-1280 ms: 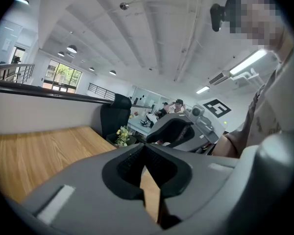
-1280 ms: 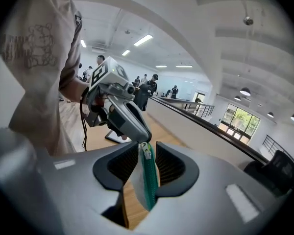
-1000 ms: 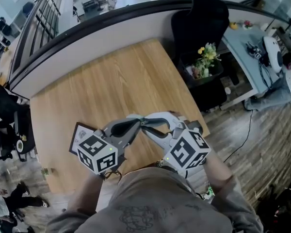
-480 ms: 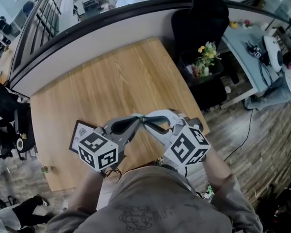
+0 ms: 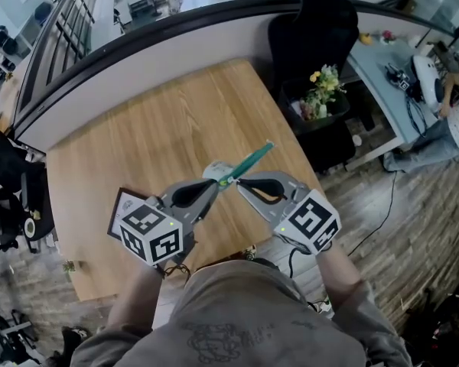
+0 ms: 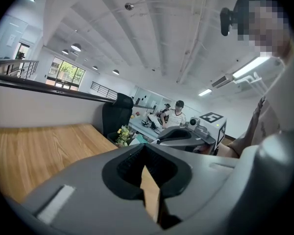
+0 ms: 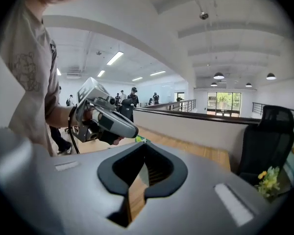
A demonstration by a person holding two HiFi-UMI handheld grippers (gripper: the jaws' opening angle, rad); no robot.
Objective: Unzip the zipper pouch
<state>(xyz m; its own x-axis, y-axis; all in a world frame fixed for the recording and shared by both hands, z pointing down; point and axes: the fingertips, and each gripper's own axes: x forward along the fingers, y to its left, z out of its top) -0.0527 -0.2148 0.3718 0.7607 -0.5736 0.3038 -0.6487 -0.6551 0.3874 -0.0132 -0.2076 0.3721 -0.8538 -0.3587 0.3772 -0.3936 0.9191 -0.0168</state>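
Observation:
A teal zipper pouch [image 5: 247, 161] hangs edge-on in the air above the wooden table [image 5: 176, 121], showing as a thin strip with a white end [image 5: 213, 170]. My left gripper [image 5: 213, 184] and right gripper [image 5: 240, 183] meet tip to tip at its lower end. Both are shut, each pinching the pouch; I cannot make out the zipper pull. In the right gripper view a green scrap of pouch [image 7: 139, 140] shows at the shut jaw tips, with the left gripper [image 7: 108, 124] close ahead. The left gripper view shows shut jaws and the right gripper [image 6: 186, 133] beyond.
A dark-bordered card [image 5: 126, 203] lies on the table under my left gripper. A black chair [image 5: 314, 37] and a bin of flowers [image 5: 325, 90] stand past the table's right edge. A curved railing wall [image 5: 138, 44] runs behind the table.
The right gripper's jaws have closed. Both grippers have swung apart at the handles, and the teal pouch, hidden before, now sticks out up and to the right from their tips.

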